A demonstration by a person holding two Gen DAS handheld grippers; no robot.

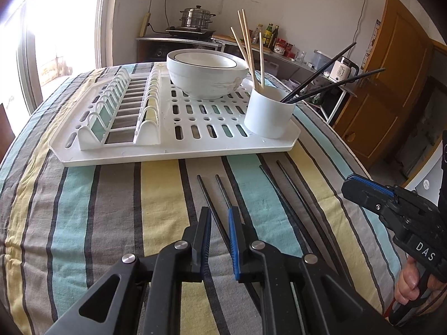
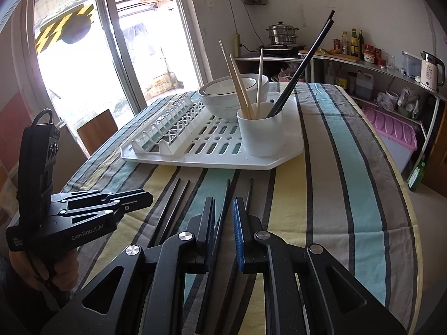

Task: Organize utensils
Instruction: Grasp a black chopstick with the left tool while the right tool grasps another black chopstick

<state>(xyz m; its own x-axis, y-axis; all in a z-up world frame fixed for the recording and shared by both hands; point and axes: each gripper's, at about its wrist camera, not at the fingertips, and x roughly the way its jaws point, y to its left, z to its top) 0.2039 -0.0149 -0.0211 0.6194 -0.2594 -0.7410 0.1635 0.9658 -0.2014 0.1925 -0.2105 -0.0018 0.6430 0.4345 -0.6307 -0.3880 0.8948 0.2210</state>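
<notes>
Striped tablecloth [image 1: 156,195], black chopsticks [image 1: 223,192] just short of rack edge [image 1: 173,153]; both grippers' jaws parted, grasping nothing.

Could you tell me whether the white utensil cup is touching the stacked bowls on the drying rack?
Apart. The left wrist view shows slotted rack floor between the utensil cup and the bowls.

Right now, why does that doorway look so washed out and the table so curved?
Left wrist view: the glass door is blown out to white by daylight, and the fisheye lens bows the striped tablecloth. Right wrist view: less glare, same bending, dark corners; the white drying rack stays sharp.
</notes>
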